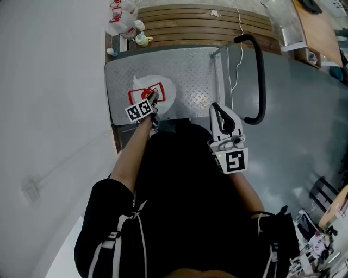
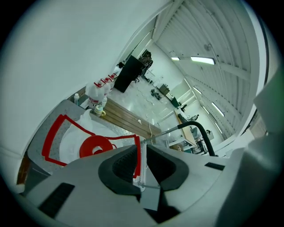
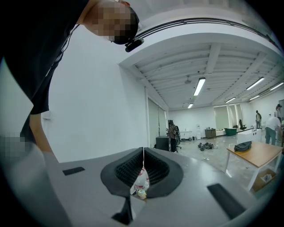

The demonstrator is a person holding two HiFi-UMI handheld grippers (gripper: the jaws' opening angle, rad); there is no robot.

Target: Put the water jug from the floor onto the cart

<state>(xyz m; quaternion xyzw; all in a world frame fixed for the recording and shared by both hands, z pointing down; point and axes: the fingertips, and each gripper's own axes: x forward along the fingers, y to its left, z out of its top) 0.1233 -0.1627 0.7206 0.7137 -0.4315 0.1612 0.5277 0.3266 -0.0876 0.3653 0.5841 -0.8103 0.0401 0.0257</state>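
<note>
The water jug (image 1: 161, 91), white with a red cap and a red-outlined label, is on the left half of the cart's metal deck (image 1: 196, 68); whether it rests there or hangs just above I cannot tell. My left gripper (image 1: 154, 100) points down at the jug from the near side. In the left gripper view the jug (image 2: 75, 137) lies below the left gripper (image 2: 142, 156), whose pads are shut on the jug's clear carrying strap. My right gripper (image 1: 216, 108) hovers level over the deck's near edge. In the right gripper view the right gripper (image 3: 143, 153) is shut, with nothing between its pads.
The cart's black push handle (image 1: 260, 70) rises at the deck's right side, with a white cord (image 1: 239, 43) hanging near it. Beyond the cart lies a wooden slatted platform (image 1: 201, 21) with more jugs (image 1: 122, 16) at its left end. A white wall runs along the left.
</note>
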